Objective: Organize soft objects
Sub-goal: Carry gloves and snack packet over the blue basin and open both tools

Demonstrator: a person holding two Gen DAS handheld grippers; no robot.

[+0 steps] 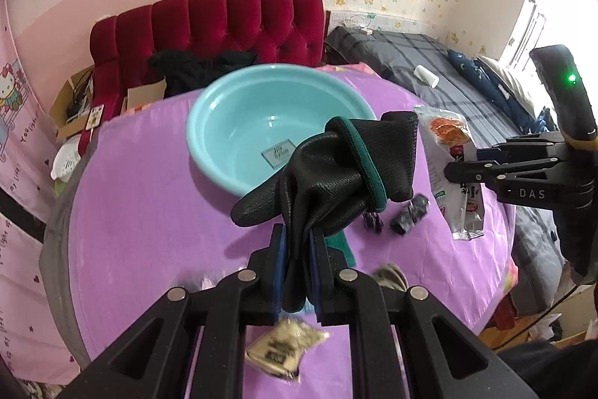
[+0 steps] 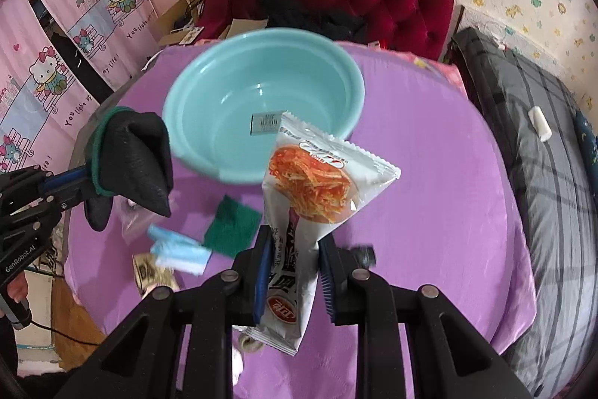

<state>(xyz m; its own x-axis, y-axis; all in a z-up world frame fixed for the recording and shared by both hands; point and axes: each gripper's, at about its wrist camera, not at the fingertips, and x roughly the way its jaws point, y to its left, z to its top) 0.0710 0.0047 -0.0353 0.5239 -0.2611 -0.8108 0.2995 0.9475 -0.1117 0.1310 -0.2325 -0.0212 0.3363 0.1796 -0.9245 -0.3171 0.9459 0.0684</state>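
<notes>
My left gripper [image 1: 297, 242] is shut on a black rubber glove [image 1: 329, 174] with a green cuff, held up above the purple table [image 1: 149, 212] just in front of the teal basin [image 1: 243, 122]. The same glove [image 2: 138, 159] and left gripper [image 2: 80, 176] show at the left of the right wrist view. My right gripper [image 2: 293, 245] is shut on a white snack packet [image 2: 314, 189] with an orange picture, lifted in front of the basin [image 2: 224, 88]. From the left wrist view the packet [image 1: 448, 152] hangs in the right gripper [image 1: 454, 163]. The basin holds only a label sticker.
On the table lie a green cloth [image 2: 231, 225], a blue face mask [image 2: 179, 247], a beige sachet [image 1: 284, 348], a clear bag [image 2: 130, 215] and small dark objects [image 1: 409, 214]. A red sofa [image 1: 224, 21] stands behind the table and a grey bed [image 2: 542, 144] to the right.
</notes>
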